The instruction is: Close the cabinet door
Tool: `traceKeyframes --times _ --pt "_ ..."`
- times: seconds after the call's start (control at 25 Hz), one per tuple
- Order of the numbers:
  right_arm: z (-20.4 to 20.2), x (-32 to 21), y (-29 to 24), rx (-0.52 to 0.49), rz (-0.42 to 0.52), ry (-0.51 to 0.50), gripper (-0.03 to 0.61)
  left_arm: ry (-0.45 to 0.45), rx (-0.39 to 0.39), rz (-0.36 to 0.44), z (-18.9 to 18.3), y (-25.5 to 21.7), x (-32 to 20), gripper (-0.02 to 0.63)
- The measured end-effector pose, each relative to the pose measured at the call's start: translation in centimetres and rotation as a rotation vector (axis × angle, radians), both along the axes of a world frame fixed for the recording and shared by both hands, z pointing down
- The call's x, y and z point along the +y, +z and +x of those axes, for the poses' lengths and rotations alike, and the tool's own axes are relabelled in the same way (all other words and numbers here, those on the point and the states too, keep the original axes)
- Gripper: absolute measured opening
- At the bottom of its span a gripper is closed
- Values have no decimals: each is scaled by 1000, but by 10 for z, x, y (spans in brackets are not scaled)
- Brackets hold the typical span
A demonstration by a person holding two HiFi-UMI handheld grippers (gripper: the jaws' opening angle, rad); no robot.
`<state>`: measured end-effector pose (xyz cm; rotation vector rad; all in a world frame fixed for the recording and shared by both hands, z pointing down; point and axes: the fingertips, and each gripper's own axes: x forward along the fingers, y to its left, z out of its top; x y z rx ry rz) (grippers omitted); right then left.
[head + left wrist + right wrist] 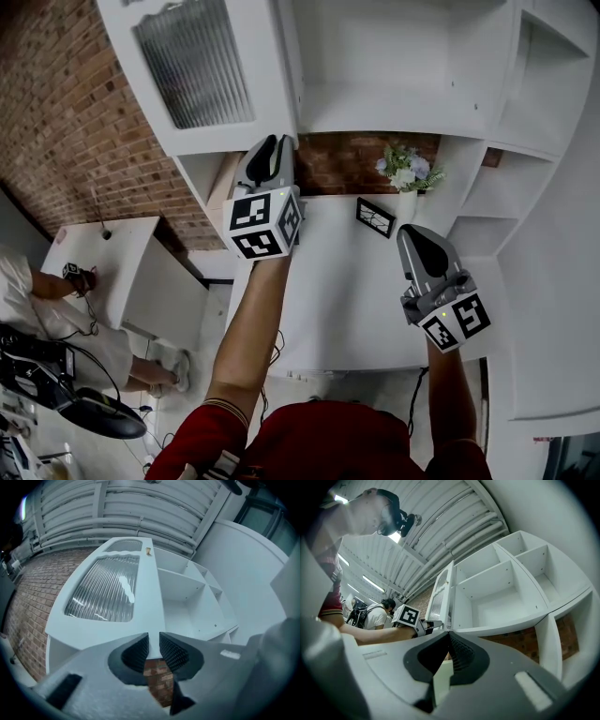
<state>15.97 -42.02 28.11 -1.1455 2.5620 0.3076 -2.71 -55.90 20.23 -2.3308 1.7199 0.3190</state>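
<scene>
The white cabinet door point(202, 66) with its ribbed glass pane stands swung open at the upper left, beside the open white shelves point(403, 94). My left gripper point(270, 150) reaches up to the door's lower corner. In the left gripper view the door point(108, 592) runs down into the narrow gap of the left gripper point(153, 644), and the ridged pads point(137, 651) sit against both its faces. My right gripper point(422, 239) hangs lower right, away from the door. Its jaws are closed with nothing between them point(449, 637). The right gripper view also shows the door point(440, 597) edge-on.
A white counter point(337, 300) lies below the shelves, with a small framed picture point(375, 217) and a vase of flowers point(406, 169) at its back. A brick wall point(56, 122) is behind. A white table point(103, 253) and a person point(56, 319) are at the left.
</scene>
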Motion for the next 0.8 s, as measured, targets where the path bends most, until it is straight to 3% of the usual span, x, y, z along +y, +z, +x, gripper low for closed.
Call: traceKeyframes --times 0.4,0.8 --pt "-7 -13 0 0 -3 9 15 8 -25 -19 -2 -1 -23 35" --pt "-7 -24 5 -4 -13 17 15 11 -38 -27 0 0 -39 35"
